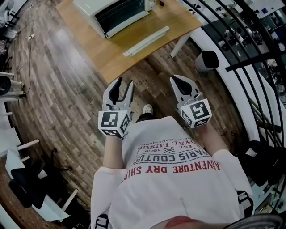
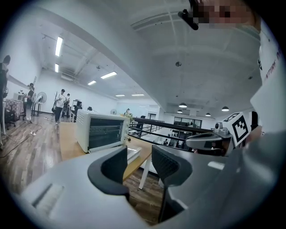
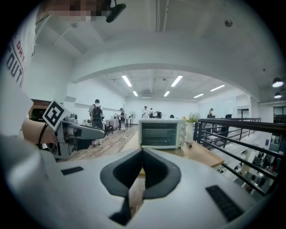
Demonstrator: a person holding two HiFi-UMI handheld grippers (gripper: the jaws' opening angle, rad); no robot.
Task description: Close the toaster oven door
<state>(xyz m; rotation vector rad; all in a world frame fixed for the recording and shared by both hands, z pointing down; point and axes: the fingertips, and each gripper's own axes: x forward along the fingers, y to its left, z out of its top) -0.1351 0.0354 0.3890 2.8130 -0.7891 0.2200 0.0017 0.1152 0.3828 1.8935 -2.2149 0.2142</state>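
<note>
Closest to the head camera is the person's white T-shirt with red and dark lettering (image 1: 174,179), and both grippers are held up just in front of it. The left gripper (image 1: 124,85) has its jaws apart, and its own view shows only floor and table edge in the gap. The right gripper (image 1: 178,85) has its jaws together at the tips, with nothing between them.

The cream-white metal toaster oven (image 1: 111,11) sits on the light wooden table (image 1: 103,49), well away from both grippers at the top of the head view. Its dark glass door (image 3: 158,133) seems to stand upright against the front in both gripper views. No gap shows, though the oven is too small in the frame to be sure of the latch.

A long pale flat tray (image 1: 146,41) lies on the tabletop just in front of the oven. Brown plank floor (image 1: 58,89) stretches between the person and the table. A black metal railing (image 1: 237,53) runs along the person's right side. A few people stand far off in the hall behind.

By my reading no contact step is in hand, and the grippers are simply at rest away from the work. If the door does need shutting, the next move calls for stepping to the table. Then a gripper would go to the door's upper edge and press it flush, clear of the tray.
</note>
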